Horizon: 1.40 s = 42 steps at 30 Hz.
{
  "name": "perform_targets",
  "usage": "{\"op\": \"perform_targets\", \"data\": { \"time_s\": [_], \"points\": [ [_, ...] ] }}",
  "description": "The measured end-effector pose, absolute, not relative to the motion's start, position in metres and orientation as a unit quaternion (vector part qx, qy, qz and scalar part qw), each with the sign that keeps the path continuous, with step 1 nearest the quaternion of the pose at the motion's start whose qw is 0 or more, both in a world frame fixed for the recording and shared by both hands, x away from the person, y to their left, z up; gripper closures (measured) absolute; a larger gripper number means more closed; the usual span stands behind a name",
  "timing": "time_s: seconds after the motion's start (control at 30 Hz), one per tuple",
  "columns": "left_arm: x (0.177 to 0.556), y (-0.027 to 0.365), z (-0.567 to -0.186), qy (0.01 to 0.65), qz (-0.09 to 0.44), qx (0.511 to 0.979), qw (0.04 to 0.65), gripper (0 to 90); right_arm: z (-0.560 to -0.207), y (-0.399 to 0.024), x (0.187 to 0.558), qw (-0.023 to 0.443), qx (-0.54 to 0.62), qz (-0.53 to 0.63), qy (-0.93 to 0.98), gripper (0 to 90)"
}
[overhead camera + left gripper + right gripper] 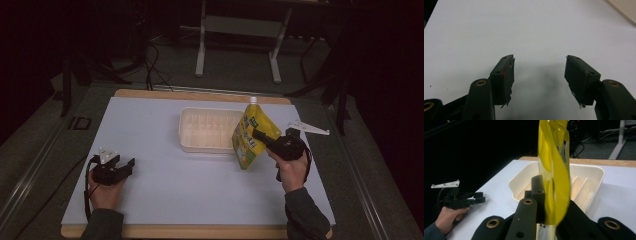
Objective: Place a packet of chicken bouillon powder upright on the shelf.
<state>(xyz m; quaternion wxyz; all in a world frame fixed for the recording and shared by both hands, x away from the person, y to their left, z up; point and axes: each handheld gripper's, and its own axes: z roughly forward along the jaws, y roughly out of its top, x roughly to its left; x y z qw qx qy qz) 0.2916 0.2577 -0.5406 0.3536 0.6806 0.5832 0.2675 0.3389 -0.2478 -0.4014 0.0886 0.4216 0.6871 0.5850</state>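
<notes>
A yellow spouted pouch (pixel 251 135) with a white cap hangs in the air at the right end of the cream tray (pixel 187 131). My right gripper (pixel 260 135) is shut on the pouch's side. Seen edge-on in the right gripper view, the yellow pouch (pixel 555 172) rises between the jaws, with the ribbed tray (pixel 596 173) behind it. My left gripper (pixel 127 165) rests near the table's front left, open with nothing in it. Its open jaws in the left gripper view (pixel 539 75) face bare white tabletop. The left gripper (pixel 477 198) also shows far off in the right gripper view.
The white sheet (pixel 165 190) covers a wooden table (pixel 200 231). Beyond the table stands a white desk frame (pixel 237 30) on a dark floor, with cables (pixel 152 60) at the back left.
</notes>
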Motion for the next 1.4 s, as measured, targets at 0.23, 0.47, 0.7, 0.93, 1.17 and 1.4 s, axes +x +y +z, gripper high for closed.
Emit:
{"op": "perform_targets", "data": {
  "time_s": [0.23,0.47,0.7,0.93,1.17,1.4],
  "points": [
    [0.292,0.258,-0.541,0.583,0.267,0.681,0.354,40.4,-0.403,-0.244,0.344,0.094,0.425,0.587,0.683,90.0],
    [0.292,0.258,-0.541,0.583,0.267,0.681,0.354,40.4,-0.403,-0.238,0.35,0.103,0.422,0.58,0.689,90.0],
    [0.292,0.258,-0.541,0.583,0.267,0.681,0.354,40.4,-0.404,-0.235,0.355,0.111,0.424,0.579,0.688,90.0],
    [0.292,0.258,-0.541,0.583,0.267,0.681,0.354,40.4,-0.403,-0.232,0.358,0.123,0.422,0.575,0.69,90.0],
    [0.292,0.258,-0.541,0.583,0.268,0.681,0.355,40.4,-0.404,-0.229,0.362,0.129,0.424,0.577,0.686,90.0],
    [0.292,0.258,-0.541,0.582,0.268,0.681,0.355,40.4,-0.404,-0.228,0.364,0.135,0.426,0.577,0.684,90.0]
  ]
}}
